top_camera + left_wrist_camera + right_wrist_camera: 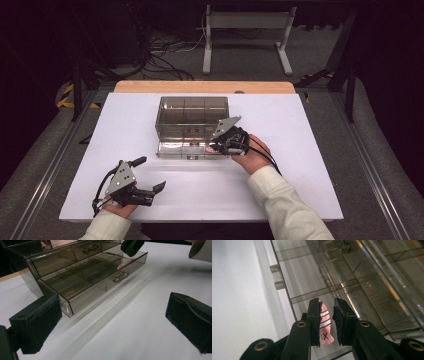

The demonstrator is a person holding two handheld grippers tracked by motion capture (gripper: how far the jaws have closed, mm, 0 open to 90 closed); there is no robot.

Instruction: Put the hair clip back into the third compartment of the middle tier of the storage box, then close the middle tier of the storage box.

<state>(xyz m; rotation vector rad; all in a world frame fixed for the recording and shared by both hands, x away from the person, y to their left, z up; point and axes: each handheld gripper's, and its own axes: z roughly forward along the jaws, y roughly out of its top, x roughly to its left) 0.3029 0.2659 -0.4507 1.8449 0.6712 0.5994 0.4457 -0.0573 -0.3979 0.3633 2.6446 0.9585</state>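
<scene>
The right gripper (327, 315) tips down over the open drawer (100, 277) of the smoky plastic box (192, 125), jaws slightly parted around a pink fish-shaped piece (325, 327) (against the left pad, clear of the other). The left gripper (150, 175) rests low on the white table (300, 165), jaws spread wide, empty.

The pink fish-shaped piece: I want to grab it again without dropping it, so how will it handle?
The pink fish-shaped piece looks thin and flat, so probably light. It holds its shape between the right gripper jaws, so likely stiff. Its smooth face may slip.
</scene>
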